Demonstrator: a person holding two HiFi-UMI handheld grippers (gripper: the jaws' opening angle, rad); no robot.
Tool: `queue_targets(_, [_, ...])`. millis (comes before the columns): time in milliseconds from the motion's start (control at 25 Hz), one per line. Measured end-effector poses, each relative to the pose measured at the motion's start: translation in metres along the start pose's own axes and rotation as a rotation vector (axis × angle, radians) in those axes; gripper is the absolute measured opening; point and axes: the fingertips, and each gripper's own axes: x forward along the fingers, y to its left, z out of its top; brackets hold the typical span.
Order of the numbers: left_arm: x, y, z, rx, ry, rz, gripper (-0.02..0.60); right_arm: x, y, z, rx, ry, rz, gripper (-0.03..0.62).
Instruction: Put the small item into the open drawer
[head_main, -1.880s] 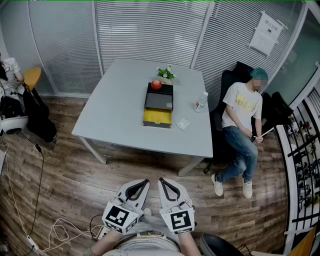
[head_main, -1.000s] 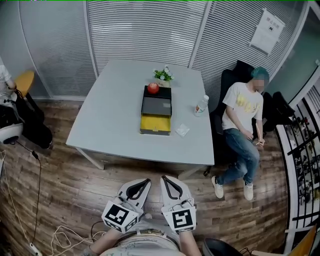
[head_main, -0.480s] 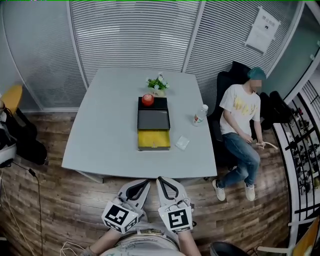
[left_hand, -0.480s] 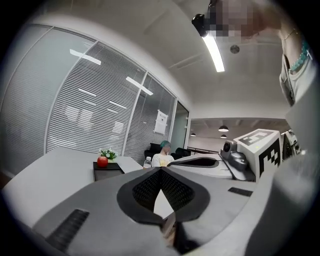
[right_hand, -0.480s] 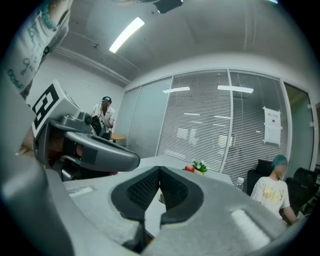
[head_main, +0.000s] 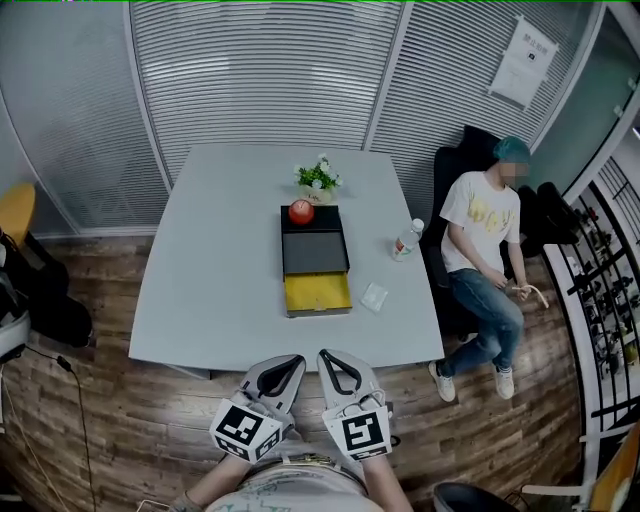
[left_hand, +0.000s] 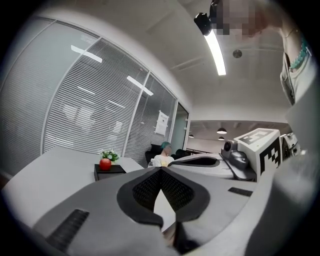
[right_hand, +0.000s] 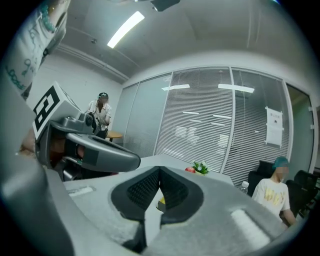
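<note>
A small clear packet (head_main: 375, 296) lies on the grey table (head_main: 210, 290), just right of a black box (head_main: 314, 245) whose yellow drawer (head_main: 317, 292) stands pulled out toward me. A red apple (head_main: 301, 211) sits on the box's far end; the left gripper view also shows the apple (left_hand: 105, 163). My left gripper (head_main: 291, 360) and right gripper (head_main: 327, 356) are side by side just short of the table's near edge. Both are shut and hold nothing. In their own views the left gripper (left_hand: 160, 170) and the right gripper (right_hand: 159, 168) have their tips together.
A potted plant (head_main: 318, 176) stands behind the box and a water bottle (head_main: 405, 240) near the table's right edge. A person (head_main: 485, 225) sits in a black chair to the right. Another person (right_hand: 101, 111) stands at the left in the right gripper view. Blinds line the back wall.
The table has come closer and turned squarer in the head view, and its near edge now lies just ahead of both grippers. Both grippers stay shut and side by side.
</note>
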Motion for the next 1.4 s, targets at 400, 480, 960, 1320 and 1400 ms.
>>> queue_targets(400, [0.007, 0.017, -0.003, -0.019, 0.020, -0.017, -0.003, 0.017, -0.006, -0.010, 0.012, 0.027, -0.023, 0.003])
queue_targets(480, [0.010, 0.023, -0.003, -0.028, 0.025, -0.003, -0.004, 0.022, -0.009, -0.009, 0.022, 0.036, -0.012, 0.003])
queue_targets(960, [0.076, 0.065, 0.014, -0.017, 0.022, 0.056, -0.003, 0.081, -0.071, -0.008, 0.037, -0.002, 0.046, 0.003])
queue_targets(1320, [0.145, 0.078, 0.026, -0.010, 0.028, 0.066, -0.003, 0.111, -0.124, -0.016, 0.030, -0.012, 0.096, 0.003])
queue_targets(1400, [0.156, 0.080, 0.027, -0.006, 0.031, 0.077, -0.003, 0.117, -0.132, -0.019, 0.025, -0.022, 0.115, 0.003])
